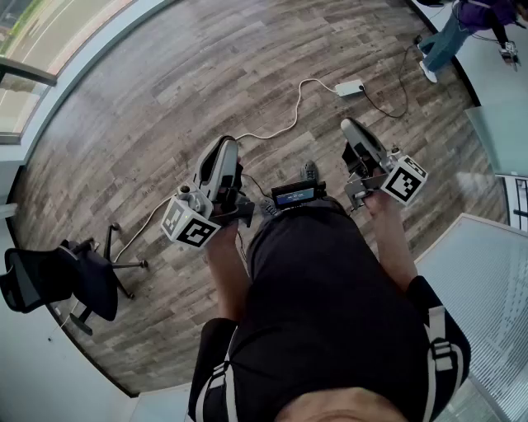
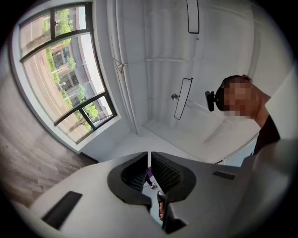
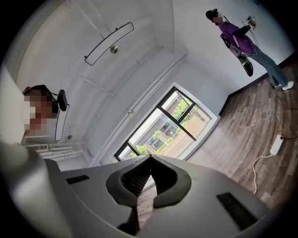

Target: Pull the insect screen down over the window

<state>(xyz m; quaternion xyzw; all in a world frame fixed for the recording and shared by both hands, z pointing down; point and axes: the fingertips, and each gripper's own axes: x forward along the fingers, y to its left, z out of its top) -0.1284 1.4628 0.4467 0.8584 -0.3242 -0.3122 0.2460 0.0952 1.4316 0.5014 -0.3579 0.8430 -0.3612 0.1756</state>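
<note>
The window [image 2: 60, 79] with dark frames fills the left of the left gripper view and sits mid-frame in the right gripper view as window [image 3: 172, 125]; in the head view only its corner [image 1: 29, 49] shows at top left. No insect screen can be made out. My left gripper [image 2: 149, 155] is shut with nothing between its jaws. My right gripper [image 3: 150, 158] is shut too, tips touching and empty. In the head view the left gripper [image 1: 224, 147] and right gripper [image 1: 351, 126] are held close to my body, over the wooden floor, well away from the window.
A black office chair [image 1: 58, 280] stands at lower left. A white power strip [image 1: 349, 87] with its cable lies on the floor ahead. Another person [image 1: 462, 25] stands at far right. A white ribbed panel [image 1: 487, 280] is at my right.
</note>
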